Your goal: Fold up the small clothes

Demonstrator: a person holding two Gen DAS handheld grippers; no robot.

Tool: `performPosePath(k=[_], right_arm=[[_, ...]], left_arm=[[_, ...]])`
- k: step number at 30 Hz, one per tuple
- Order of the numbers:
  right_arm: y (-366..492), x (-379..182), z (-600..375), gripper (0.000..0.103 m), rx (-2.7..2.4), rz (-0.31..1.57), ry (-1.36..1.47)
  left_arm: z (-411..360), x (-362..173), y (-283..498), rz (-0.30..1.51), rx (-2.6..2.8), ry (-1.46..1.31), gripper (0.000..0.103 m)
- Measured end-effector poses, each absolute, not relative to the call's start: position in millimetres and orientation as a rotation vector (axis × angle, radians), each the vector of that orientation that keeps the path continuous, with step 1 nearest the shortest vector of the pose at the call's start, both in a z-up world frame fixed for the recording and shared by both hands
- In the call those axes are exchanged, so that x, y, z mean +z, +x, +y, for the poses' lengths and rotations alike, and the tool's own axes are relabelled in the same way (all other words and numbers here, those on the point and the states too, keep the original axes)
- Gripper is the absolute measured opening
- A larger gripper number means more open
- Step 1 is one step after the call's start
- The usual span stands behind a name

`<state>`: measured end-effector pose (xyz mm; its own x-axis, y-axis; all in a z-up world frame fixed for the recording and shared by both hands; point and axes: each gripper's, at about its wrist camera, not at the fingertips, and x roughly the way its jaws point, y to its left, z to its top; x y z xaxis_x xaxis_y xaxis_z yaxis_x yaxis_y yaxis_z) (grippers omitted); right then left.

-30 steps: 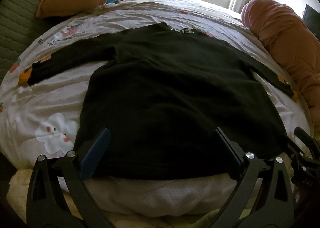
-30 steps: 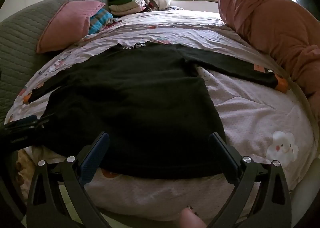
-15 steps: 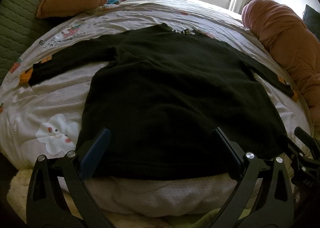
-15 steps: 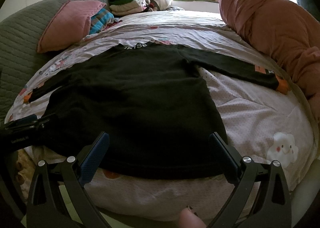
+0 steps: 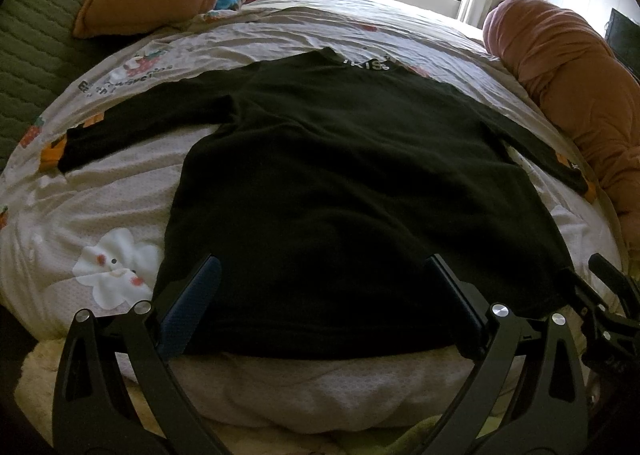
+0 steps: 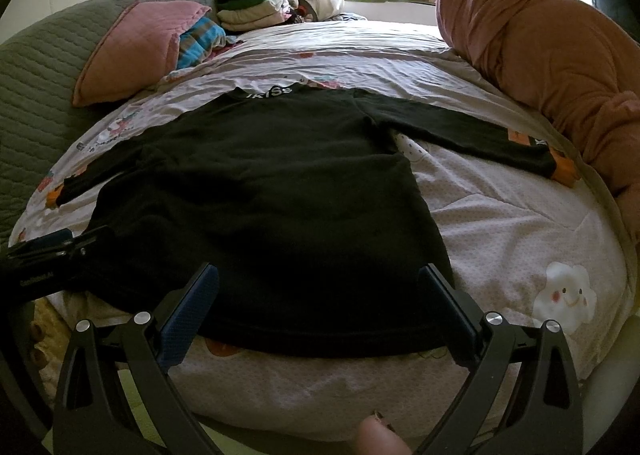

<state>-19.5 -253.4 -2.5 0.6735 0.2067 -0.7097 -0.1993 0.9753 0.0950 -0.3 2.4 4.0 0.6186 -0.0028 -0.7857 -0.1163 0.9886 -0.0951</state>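
The black top [image 5: 352, 191] lay flat on the bed [image 5: 100, 195], sleeves spread, unfolded; the left tongs [image 5: 320, 307] and right tongs [image 6: 320, 305] hovered wide open at its hem; folding had seemingly not begun; next, gripping a hem corner or sleeve.

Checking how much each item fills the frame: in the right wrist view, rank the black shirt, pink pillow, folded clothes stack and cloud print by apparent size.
1. black shirt
2. pink pillow
3. folded clothes stack
4. cloud print
The stack lies farther away, so the last two are unsure.
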Motion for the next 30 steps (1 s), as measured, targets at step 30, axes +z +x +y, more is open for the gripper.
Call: performPosePath(k=[30], right_arm=[[-18.7,-2.3,-255.7,0.099,0.23,0.792,0.0]], left_arm=[[7.3,10.1,-0.5,0.888,0.07,-0.141,0.095]])
